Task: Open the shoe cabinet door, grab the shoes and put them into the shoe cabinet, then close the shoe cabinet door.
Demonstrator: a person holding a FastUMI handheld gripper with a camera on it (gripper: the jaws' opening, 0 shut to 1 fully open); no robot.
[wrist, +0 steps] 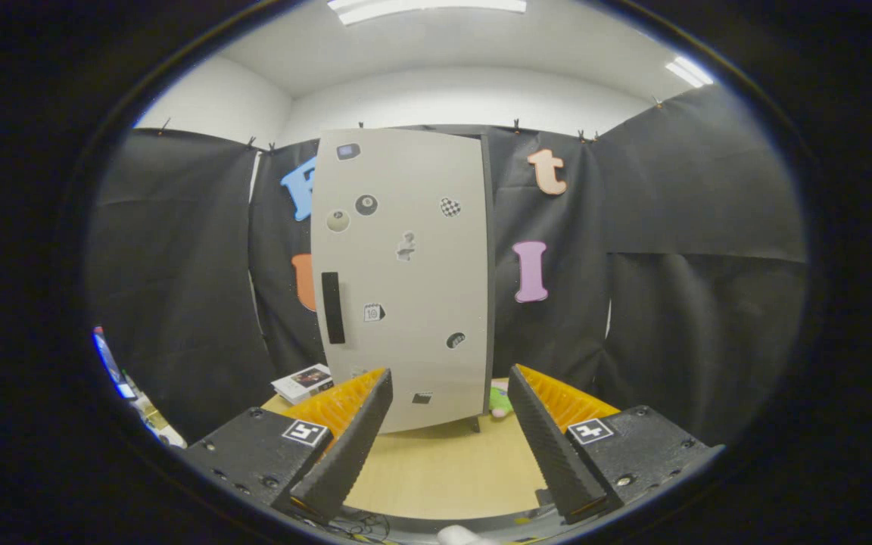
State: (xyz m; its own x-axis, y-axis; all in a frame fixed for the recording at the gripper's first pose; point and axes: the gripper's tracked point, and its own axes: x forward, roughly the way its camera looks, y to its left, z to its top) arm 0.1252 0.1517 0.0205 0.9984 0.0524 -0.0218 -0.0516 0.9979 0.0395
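Observation:
A tall pale grey shoe cabinet (406,272) stands upright on the wooden table (443,469), beyond my fingers. Its door is shut and carries several small stickers. A black vertical handle (332,307) sits on the door's left side. My gripper (451,393) is open, nothing lies between its fingers, and it hangs well short of the door. A small green and pink item (499,403) peeks out at the cabinet's right foot; I cannot tell whether it is a shoe.
A small flat white box (303,382) lies on the table left of the cabinet. Black cloth walls close the booth behind and on both sides. Some clutter sits low at the far left, off the table.

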